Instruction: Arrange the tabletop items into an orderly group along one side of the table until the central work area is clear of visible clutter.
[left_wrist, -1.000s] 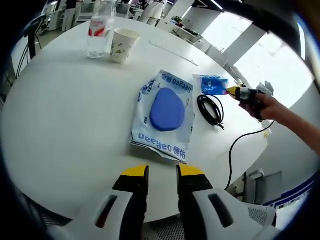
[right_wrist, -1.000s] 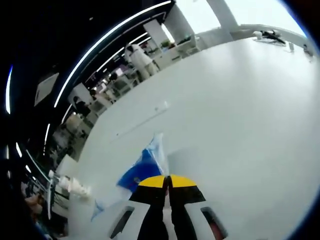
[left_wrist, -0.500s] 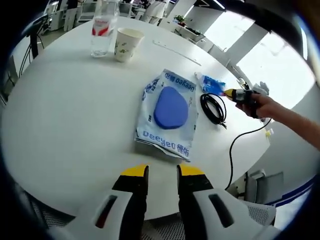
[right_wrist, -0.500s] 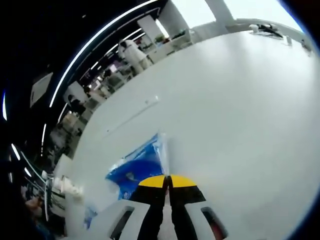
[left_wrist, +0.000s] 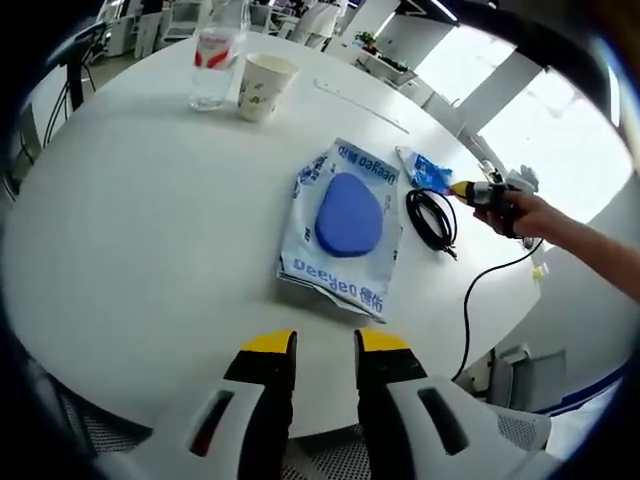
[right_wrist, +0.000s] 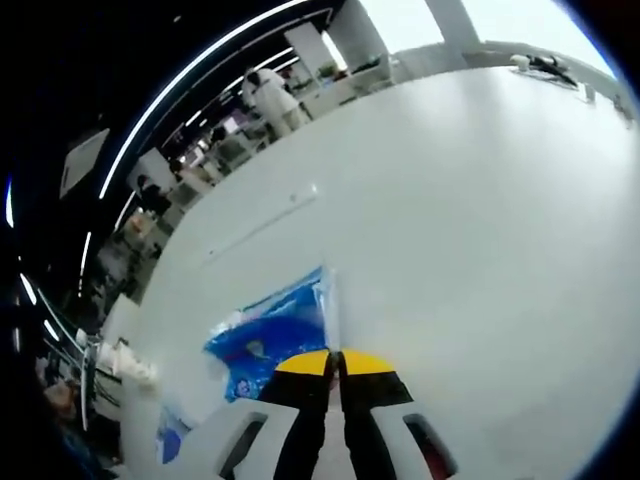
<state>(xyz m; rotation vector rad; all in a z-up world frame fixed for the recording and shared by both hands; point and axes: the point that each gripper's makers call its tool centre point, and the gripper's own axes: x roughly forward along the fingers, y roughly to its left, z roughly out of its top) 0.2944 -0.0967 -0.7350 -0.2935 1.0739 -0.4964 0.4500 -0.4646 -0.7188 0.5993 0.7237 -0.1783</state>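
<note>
Since the earlier frame the small blue packet (right_wrist: 272, 335) has settled flatter on the desk (left_wrist: 130, 220). Right claw (right_wrist: 333, 362) pinches its edge, jaws closed. Left claw (left_wrist: 323, 345) slightly parted, empty, at 6 o'clock of the white pouch (left_wrist: 345, 225).

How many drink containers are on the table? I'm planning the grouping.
2, side by side at the table's far edge: a clear bottle and a paper cup.
</note>
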